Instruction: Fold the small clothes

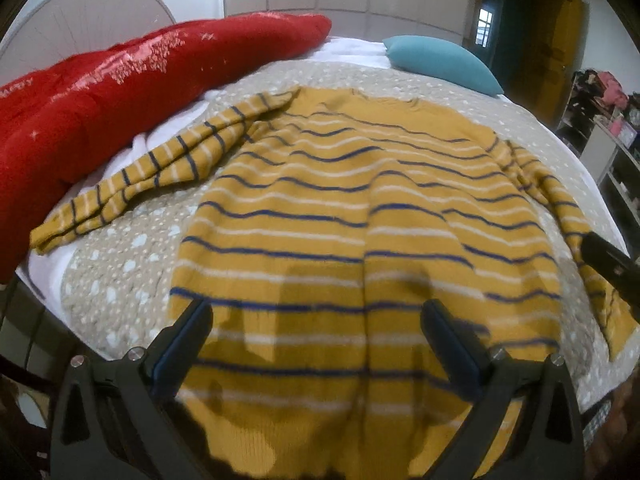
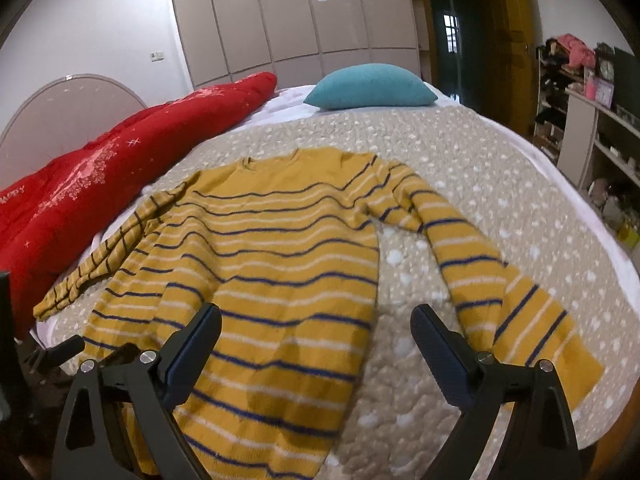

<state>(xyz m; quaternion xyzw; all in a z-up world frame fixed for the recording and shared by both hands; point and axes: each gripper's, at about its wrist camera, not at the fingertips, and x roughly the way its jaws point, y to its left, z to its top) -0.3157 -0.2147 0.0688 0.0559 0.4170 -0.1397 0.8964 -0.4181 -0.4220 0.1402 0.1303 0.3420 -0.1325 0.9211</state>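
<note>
Room: a bedroom with glossy pale wardrobe doors (image 2: 288,20) on the far wall, cluttered open shelves (image 2: 596,120) at the right.
Surface: a bed (image 2: 500,184) under a beige quilted cover dotted white.
Bedding: a red duvet (image 2: 104,176) bunched long along the left edge; a teal pillow (image 2: 372,86) at the far end.
Sweater (image 2: 280,256): flat on the cover, collar away, hem nearest, long axis running down the bed; sleeves spread to both sides.
Fabric: mustard knit, thin navy and white stripes, gently rumpled.
Left gripper (image 1: 318,336): fingers spread wide above the hem, holding nothing.
Right gripper (image 2: 316,340): likewise spread, over the sweater's right edge.
</note>
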